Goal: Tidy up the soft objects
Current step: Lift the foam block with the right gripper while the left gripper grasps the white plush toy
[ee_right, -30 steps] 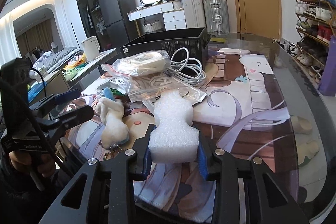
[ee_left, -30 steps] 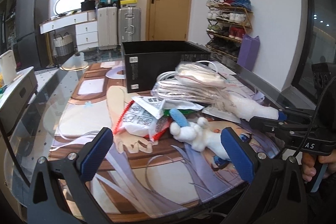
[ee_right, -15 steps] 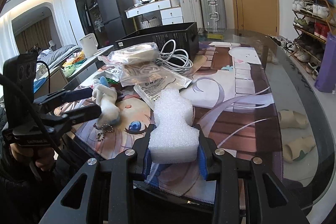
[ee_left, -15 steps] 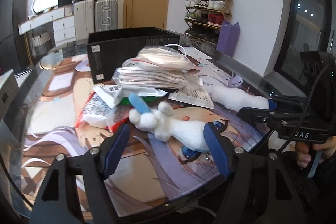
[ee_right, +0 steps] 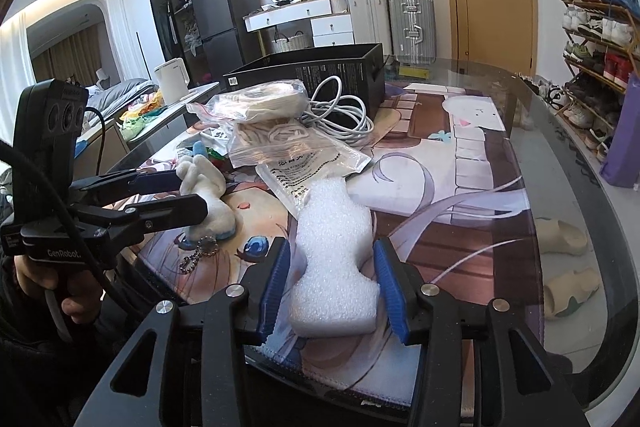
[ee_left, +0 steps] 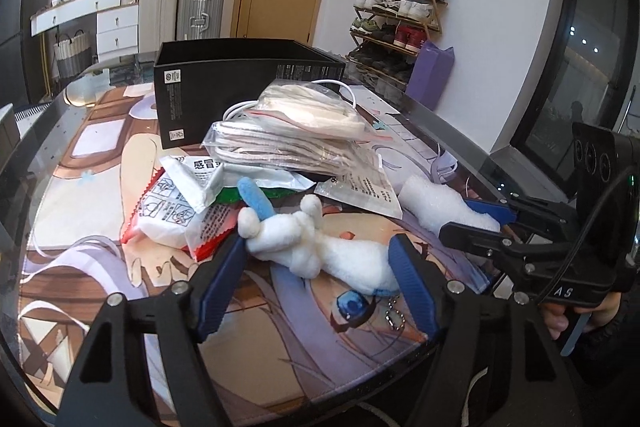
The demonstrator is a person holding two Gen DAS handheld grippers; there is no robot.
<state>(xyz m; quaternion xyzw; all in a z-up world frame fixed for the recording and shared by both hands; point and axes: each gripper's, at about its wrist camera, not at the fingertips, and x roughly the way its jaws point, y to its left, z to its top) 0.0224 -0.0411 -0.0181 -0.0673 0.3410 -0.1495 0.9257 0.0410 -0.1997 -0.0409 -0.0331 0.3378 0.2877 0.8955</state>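
Right tool (ee_right: pixel 331 293) nearest: jaws have just been opening, narrow gap, pads flank the foam block (ee_right: pixel 334 267) but look just clear of it; foam lies on the mat at the desk (ee_right: pixel 568 187) near edge. Left tool (ee_left: pixel 316 281) half-wide, pads at either side of the plush (ee_left: pixel 320 247), which lies flat on the mat; contact unclear. Beyond: red-white packet (ee_left: pixel 172 215), clear bags (ee_left: pixel 296 143) stacked, white cable (ee_right: pixel 340 111), then black box (ee_left: pixel 240 83) at the far end.
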